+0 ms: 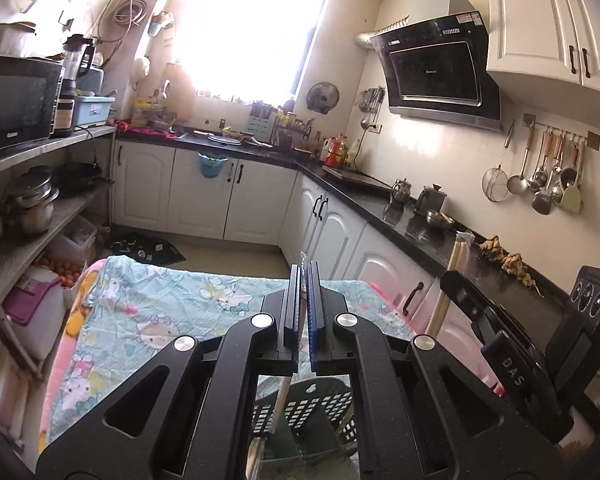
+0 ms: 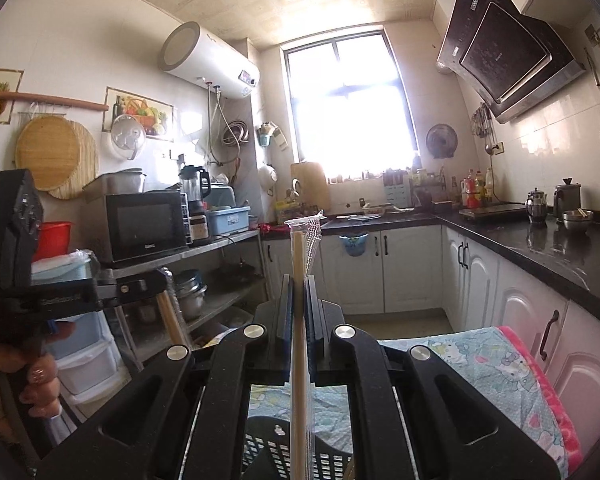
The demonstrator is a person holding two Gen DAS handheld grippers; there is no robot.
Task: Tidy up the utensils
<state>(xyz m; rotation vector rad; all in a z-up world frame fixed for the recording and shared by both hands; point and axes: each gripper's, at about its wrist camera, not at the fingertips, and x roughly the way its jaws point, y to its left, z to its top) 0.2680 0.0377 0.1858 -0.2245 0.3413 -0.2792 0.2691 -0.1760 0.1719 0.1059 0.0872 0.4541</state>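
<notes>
A: Two claws, both clenched, each on its own pair of wrapped wooden chopsticks. The right claw pinches its chopsticks partway along, the clear sleeve poking up past the fingertips and the sticks running back down under the claw.

B: And the left?

A: The left claw has its jaws together on a second wrapped pair; only a wisp of plastic shows above the tips, and the sticks hang down through the frame below. Both pairs are in the air over the dark slotted basket, which sits on the bench under a cartoon-print cloth.

B: How will they handle?

A: Light and stiff, I'd say, but the film sleeve looks slippery (it may slide or crinkle against the pads), and two round sticks can roll on each other. I'd judge a hold near the middle steadies them best; gripped near one end they would likely swing.

B: Fragile?

A: Hardly. Slipping looks the likelier risk, not breaking.
</notes>
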